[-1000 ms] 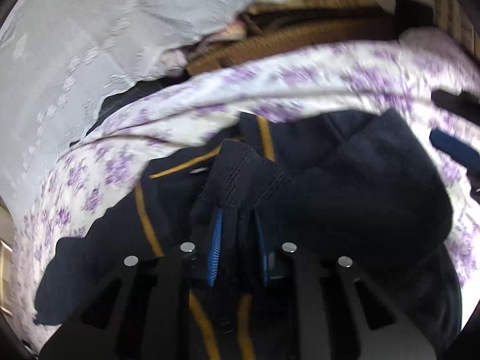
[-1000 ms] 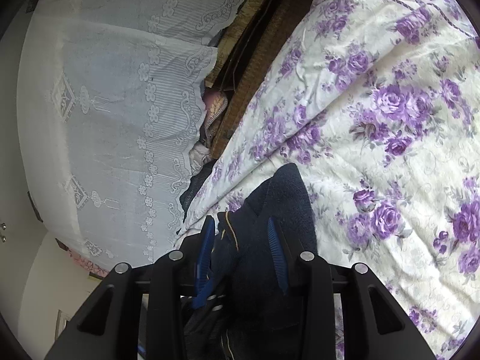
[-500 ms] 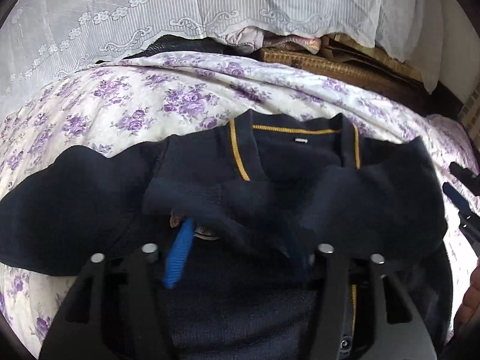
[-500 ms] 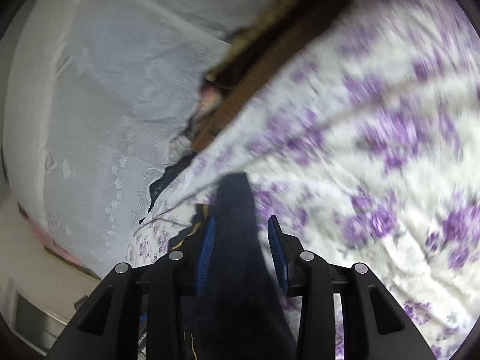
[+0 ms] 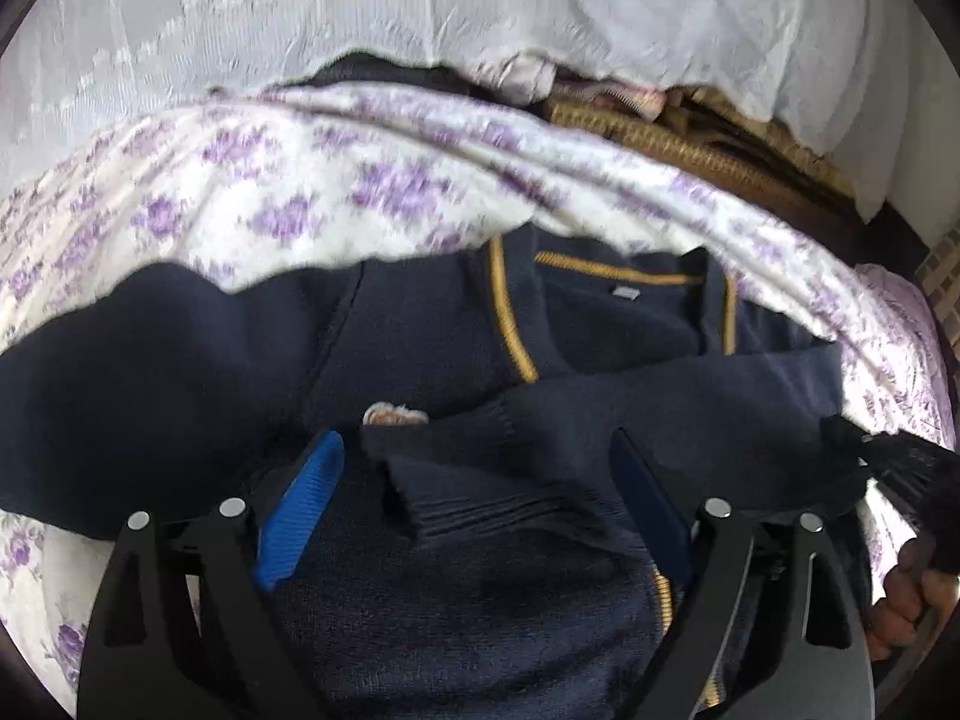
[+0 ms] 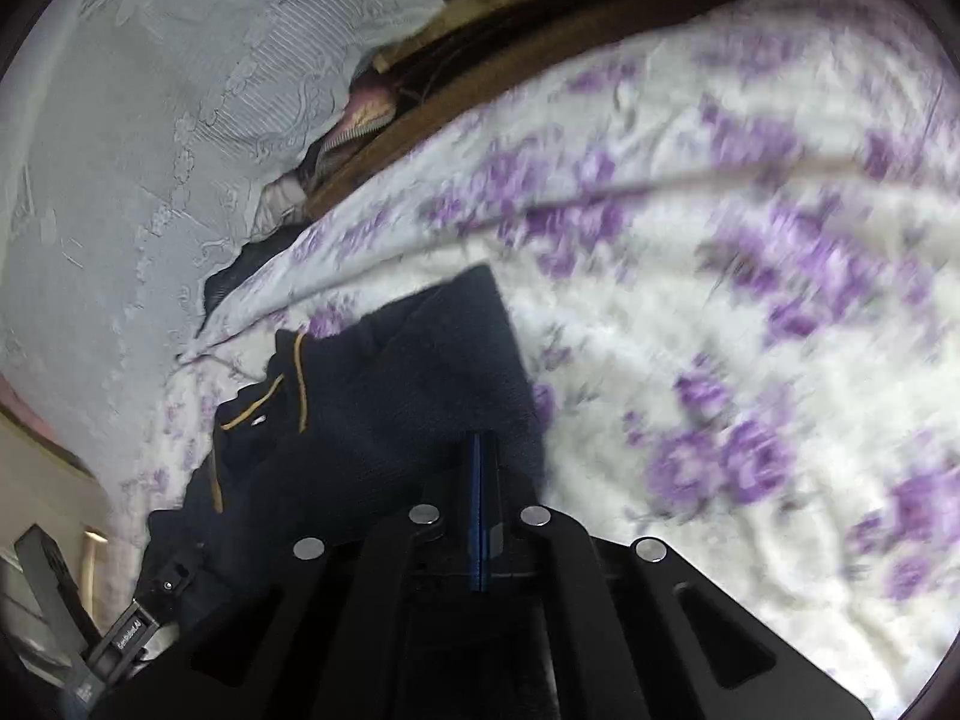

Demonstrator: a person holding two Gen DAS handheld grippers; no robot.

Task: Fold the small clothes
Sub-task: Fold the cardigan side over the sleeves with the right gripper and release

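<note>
garment: navy knit cardigan with mustard piping lies front-up on the floral bedsheet, neckline toward the far edge of the bed.
right sleeve: the sleeve is laid across the chest, its ribbed cuff resting near the middle of the body; likely placed there as the first fold inward.
left sleeve: the other sleeve is spread out to the left over the sheet, not yet folded in.
left gripper: left gripper has its jaws spread wide, having just been opening; the cuff lies between them but the blue pads do not press on it, so this reads as a release after laying the sleeve down.
right gripper: right gripper has its pads pressed together, having just been closing; nothing shows between them in its own view. it sits over the navy shoulder area, and whether it touches the knit i cannot tell.
hand: a hand holds the right tool at the right margin of the left view.
edges: far side of the bed meets a woven brown headboard and a white lace curtain; cardigan sits clear of both.
open room: bare sheet to the right of the garment and to its left beyond the spread sleeve; enough room, in my judgement, to swing that sleeve inward.
next step (judgement): take the spread sleeve and bring it across the chest.
</note>
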